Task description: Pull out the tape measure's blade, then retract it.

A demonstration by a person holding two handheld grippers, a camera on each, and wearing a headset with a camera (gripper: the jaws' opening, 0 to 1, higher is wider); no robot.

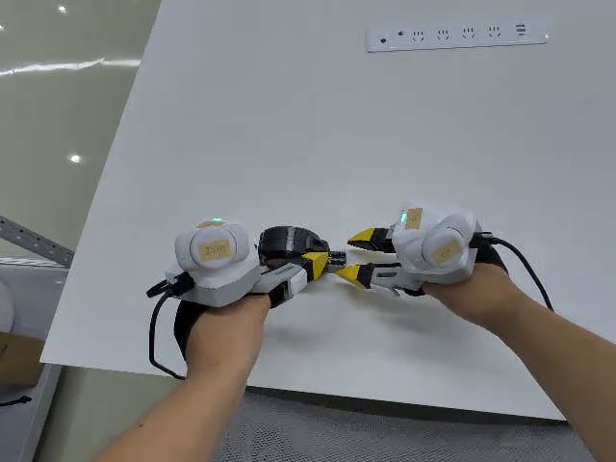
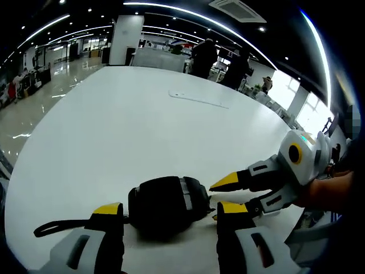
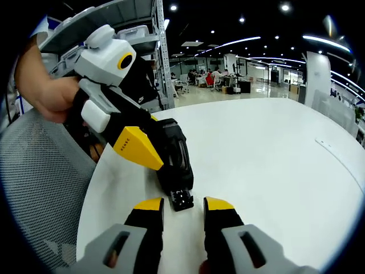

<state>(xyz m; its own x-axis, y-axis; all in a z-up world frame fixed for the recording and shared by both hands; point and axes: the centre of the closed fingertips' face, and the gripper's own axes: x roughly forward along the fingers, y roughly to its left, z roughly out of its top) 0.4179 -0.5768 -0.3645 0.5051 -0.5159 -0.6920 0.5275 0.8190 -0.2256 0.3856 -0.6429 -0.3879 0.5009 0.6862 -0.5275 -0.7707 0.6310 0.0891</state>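
- Yellow-tipped fingers (image 2: 108, 210) of the left gripper (image 2: 169, 209), held in the left hand (image 1: 223, 332) by the table's near edge, pinch the black tape measure (image 1: 285, 241) from both sides
- Tape measure rests on the white table (image 1: 318, 125), close to the near edge and well away from the far edge; its black wrist strap (image 2: 57, 226) trails on the table to the left in the left gripper view
- Right gripper (image 3: 183, 205), held in the right hand (image 1: 472, 294), points at the left gripper, their tips nearly meeting; its fingers are spread
- Blade's end tab (image 3: 182, 198) sticks just out of the case and sits in the gap between the right fingers, with a sliver of table showing on each side
- White power strip (image 1: 457, 36) lies along the far edge
- Beyond the table, people (image 2: 205, 54) stand in an open hall under ceiling lights; a grey mesh chair (image 3: 40, 188) and metal shelving (image 3: 161, 63) show in the right gripper view
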